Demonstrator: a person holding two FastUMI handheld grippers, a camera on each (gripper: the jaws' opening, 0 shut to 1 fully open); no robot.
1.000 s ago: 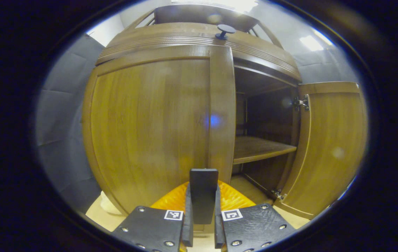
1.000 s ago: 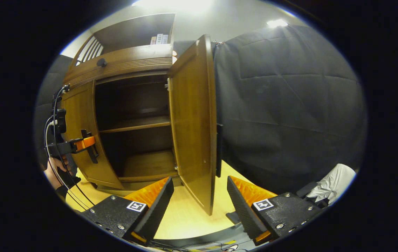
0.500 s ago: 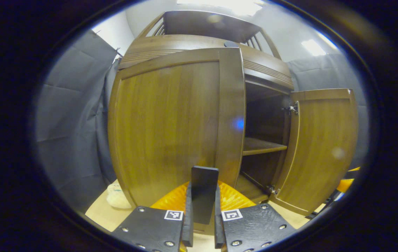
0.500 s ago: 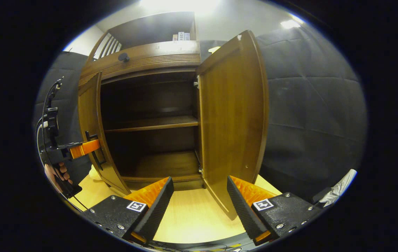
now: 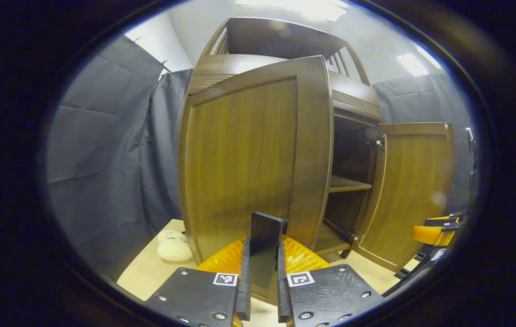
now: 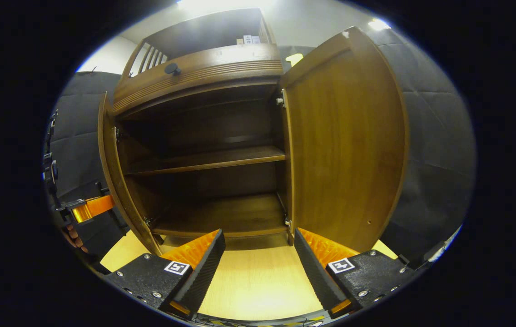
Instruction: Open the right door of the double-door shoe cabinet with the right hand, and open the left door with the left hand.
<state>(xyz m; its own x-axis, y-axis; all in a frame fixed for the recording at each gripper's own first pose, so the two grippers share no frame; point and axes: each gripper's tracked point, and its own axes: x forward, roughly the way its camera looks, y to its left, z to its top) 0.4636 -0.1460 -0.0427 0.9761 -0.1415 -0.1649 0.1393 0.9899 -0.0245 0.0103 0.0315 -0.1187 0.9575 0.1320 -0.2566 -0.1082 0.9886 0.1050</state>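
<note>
The wooden shoe cabinet point(image 6: 203, 68) stands with both doors swung out. In the left gripper view the left door point(image 5: 249, 154) is close in front, and my left gripper point(image 5: 263, 247) is shut on its dark flat handle point(image 5: 267, 225). The right door point(image 5: 410, 190) hangs wide open beyond it. In the right gripper view my right gripper point(image 6: 260, 259) is open, low over the floor and facing the cabinet's inside, touching nothing. The right door point(image 6: 344, 145) stands just to its right. The left door point(image 6: 112, 172) is edge-on at left, with the left gripper point(image 6: 87, 206) and a hand point(image 6: 74, 236) behind it.
Inside the cabinet are a middle shelf point(image 6: 208, 159) and a bottom board point(image 6: 221, 213). A round dark knob point(image 6: 172, 69) sits on the upper front. A white soft thing point(image 5: 171, 247) lies on the pale floor point(image 6: 258, 281) left of the cabinet. Dark cloth walls close both sides.
The left door has swung farther out with my left gripper on its handle. My right gripper has turned from the right door's edge toward the cabinet's inside, staying open.
</note>
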